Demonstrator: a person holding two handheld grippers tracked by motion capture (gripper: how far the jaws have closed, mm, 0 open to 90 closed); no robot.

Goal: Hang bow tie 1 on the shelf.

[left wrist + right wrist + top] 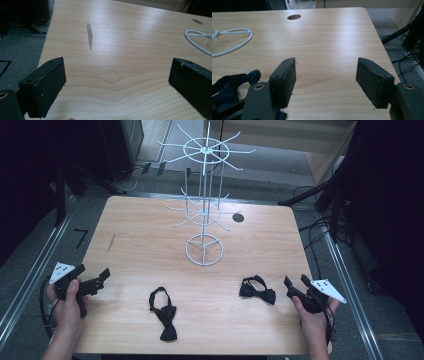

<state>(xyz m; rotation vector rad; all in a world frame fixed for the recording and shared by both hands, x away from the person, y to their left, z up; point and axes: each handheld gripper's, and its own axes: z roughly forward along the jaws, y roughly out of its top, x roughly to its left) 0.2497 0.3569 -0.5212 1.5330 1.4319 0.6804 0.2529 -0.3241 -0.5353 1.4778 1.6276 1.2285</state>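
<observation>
We have hung nothing yet: both bow ties, the left bow tie point(163, 311) and the right bow tie point(257, 289), lie on the counter point(140, 245) short of the bare wire rack point(204, 195), with our left hand-held gripper point(102, 277) and right hand-held gripper point(296, 282) both open and empty

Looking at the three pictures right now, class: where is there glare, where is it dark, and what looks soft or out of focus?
High view: table evenly lit, surroundings nearly black, white wire stand slightly soft. Left gripper view: pale sheen across the wood near the grey streak; near tool pads a little blurred. Right gripper view: bright glare mid-table, bow tie dark and soft at the edge.
</observation>
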